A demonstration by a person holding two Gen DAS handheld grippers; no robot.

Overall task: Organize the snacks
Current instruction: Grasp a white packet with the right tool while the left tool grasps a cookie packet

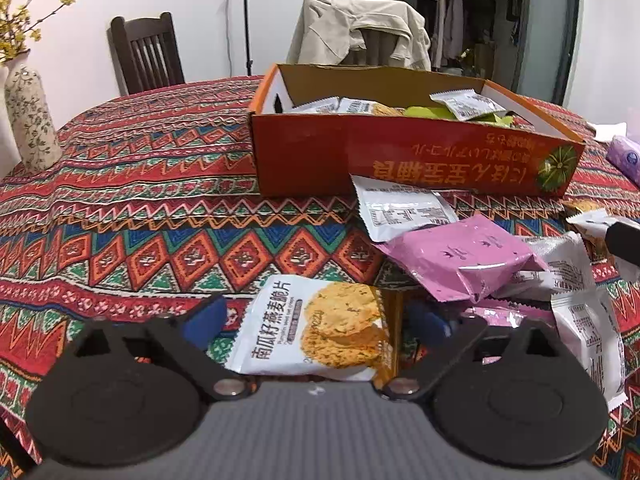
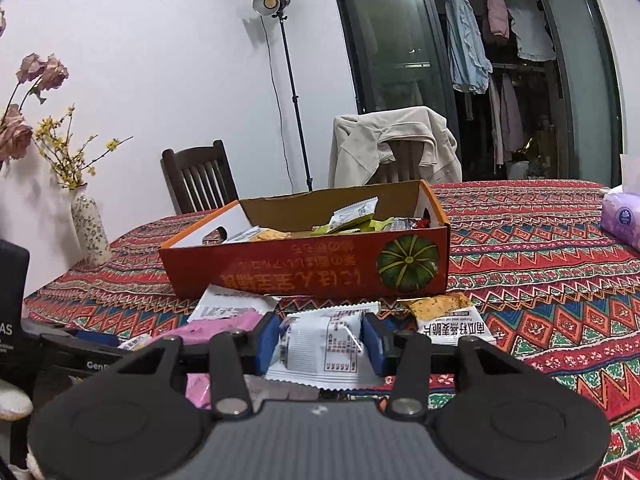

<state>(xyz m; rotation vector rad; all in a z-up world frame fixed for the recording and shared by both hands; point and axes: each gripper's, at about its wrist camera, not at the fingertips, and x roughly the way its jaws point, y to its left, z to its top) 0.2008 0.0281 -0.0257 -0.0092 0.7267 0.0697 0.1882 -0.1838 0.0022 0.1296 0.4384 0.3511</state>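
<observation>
Nearest in the left wrist view, the left gripper (image 1: 316, 320) has its blue-padded jaws spread wide on either side of a pumpkin-seed oat crisp packet (image 1: 320, 330), which lies flat on the patterned tablecloth (image 1: 140, 208); the pads do not appear to touch it. Just to its right sits a loose heap of snacks: a pink packet (image 1: 460, 258) on top, white packets (image 1: 404, 208) around it.

In the right wrist view, the right gripper (image 2: 320, 340) has its blue pads pressed against both sides of a white snack packet (image 2: 320, 354), printed back facing up, the wrapper creased between them. Beside it to the right lies another oat crisp packet (image 2: 448, 316) on the cloth, and to the left more pink wrappers (image 2: 224, 326).

Behind the heap stands an open orange cardboard box (image 2: 304, 272) with a pumpkin printed on its side and its lettering upside down; it already holds several packets, white and green ones among them. The cloth is woven in red, blue, green and orange zigzags and diamonds and covers the whole table.

Farther back, a flowered ceramic vase (image 2: 90, 228) with yellow blossom sprigs stands near the table's left edge, and a purple tissue pack (image 2: 624, 220) at the right edge. Beyond the table are a dark wooden chair (image 2: 198, 180), a second chair draped with a beige jacket (image 2: 392, 144), a studio lamp on a stand (image 2: 276, 2) against the white wall, and glass doors with clothes hanging behind them (image 2: 500, 60).
</observation>
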